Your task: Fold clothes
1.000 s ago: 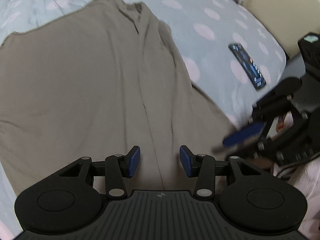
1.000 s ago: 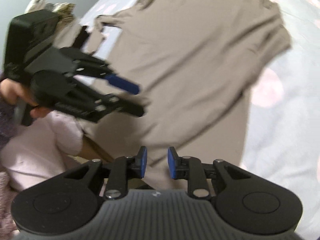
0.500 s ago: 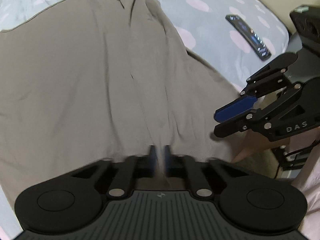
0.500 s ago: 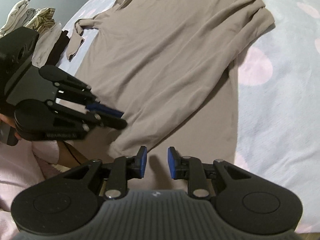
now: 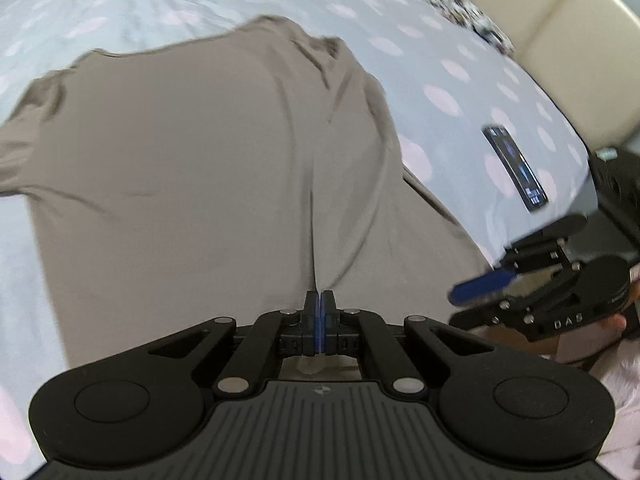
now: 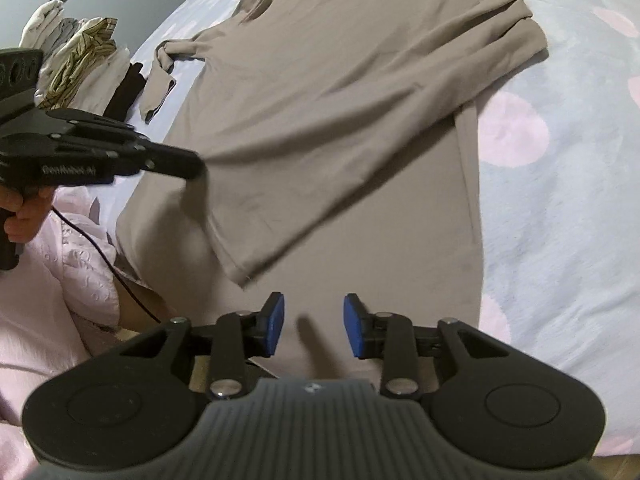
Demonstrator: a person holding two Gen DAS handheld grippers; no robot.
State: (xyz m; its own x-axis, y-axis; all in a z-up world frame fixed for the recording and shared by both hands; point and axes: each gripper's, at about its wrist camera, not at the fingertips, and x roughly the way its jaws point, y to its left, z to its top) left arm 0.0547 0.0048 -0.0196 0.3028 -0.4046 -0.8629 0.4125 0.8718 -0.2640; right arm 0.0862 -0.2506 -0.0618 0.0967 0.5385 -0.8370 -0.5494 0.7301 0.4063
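Since half a second ago the left gripper point(image 5: 319, 322) has lifted the shirt's point(image 5: 192, 184) near hem, which now tents up from its clenched jaws, and the right gripper point(image 6: 313, 330) has spread its jaws wider; they grasp nothing. The left gripper reaches in level from the left of the right wrist view, held by a hand point(image 6: 18, 214) at the frame edge. The right gripper hovers low over the shirt's near hem. The shirt lies flat on the bed point(image 6: 560, 200), its right side folded over the middle. A phone point(image 5: 516, 168) lies to the right of it, a pile of clothes point(image 6: 80, 64) at far left. Both views are motion-blurred; the shirt's left sleeve is cut off in the left view.
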